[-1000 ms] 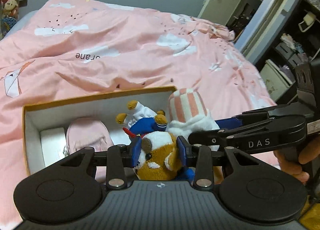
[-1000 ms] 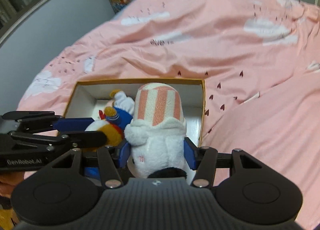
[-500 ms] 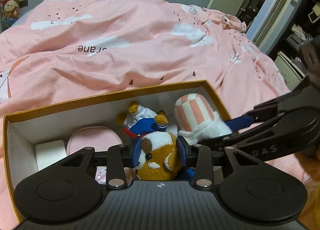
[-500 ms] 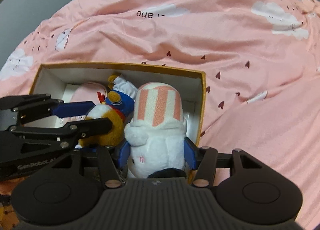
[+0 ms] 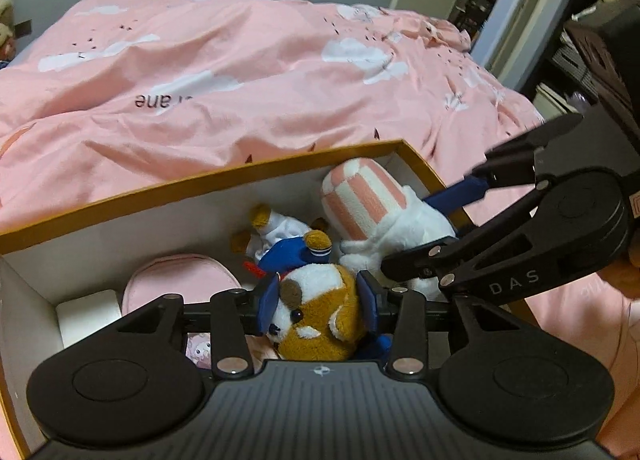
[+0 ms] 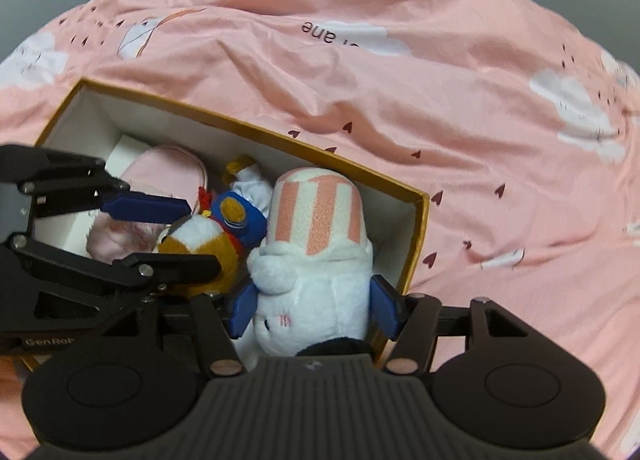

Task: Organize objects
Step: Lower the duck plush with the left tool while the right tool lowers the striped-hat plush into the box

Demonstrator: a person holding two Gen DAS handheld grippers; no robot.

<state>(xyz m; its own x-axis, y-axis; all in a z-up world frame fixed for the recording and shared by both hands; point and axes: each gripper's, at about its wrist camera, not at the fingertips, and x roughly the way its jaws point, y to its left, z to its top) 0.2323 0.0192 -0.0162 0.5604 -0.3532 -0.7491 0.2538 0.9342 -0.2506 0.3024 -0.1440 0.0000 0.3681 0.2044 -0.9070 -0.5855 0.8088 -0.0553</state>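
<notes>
Toys going down into the box [image 5: 200, 183] now, one in each hand, side by side on the pink bedspread [image 5: 240, 71]. Left gripper [image 5: 318, 302] has the brown and white plush [image 5: 320, 312] between its blue fingers [image 5: 269, 302], and those fingers are easing apart; the pads sit right at the plush's cheeks, whether still pressing is hard to call. Its head is nearest the camera, its body and blue cap run away toward the far wall of the box, so the long axis lies along the fingers.

Right gripper [image 6: 316, 310], same story: the white plush with the pink striped hat [image 6: 316, 256] stands between the fingers [image 6: 385, 310], head at the palm end, hat pointing to the far wall. These fingers are spreading too, and a sliver of gap shows beside the pads in the right wrist view.

Here is what matters: both toys already lie inside the walls, the white one in the right-hand end, hard by the short wall, the brown one just left of it, touching or nearly so. Further left, a pink pouch [image 5: 180, 284] and a white block [image 5: 86, 314] fill the rest. My read: each hand only needs to let go and back straight out along its toy's axis, upward, without snagging the rim. The right hand is closest to that corner wall, so it has the tighter exit.
</notes>
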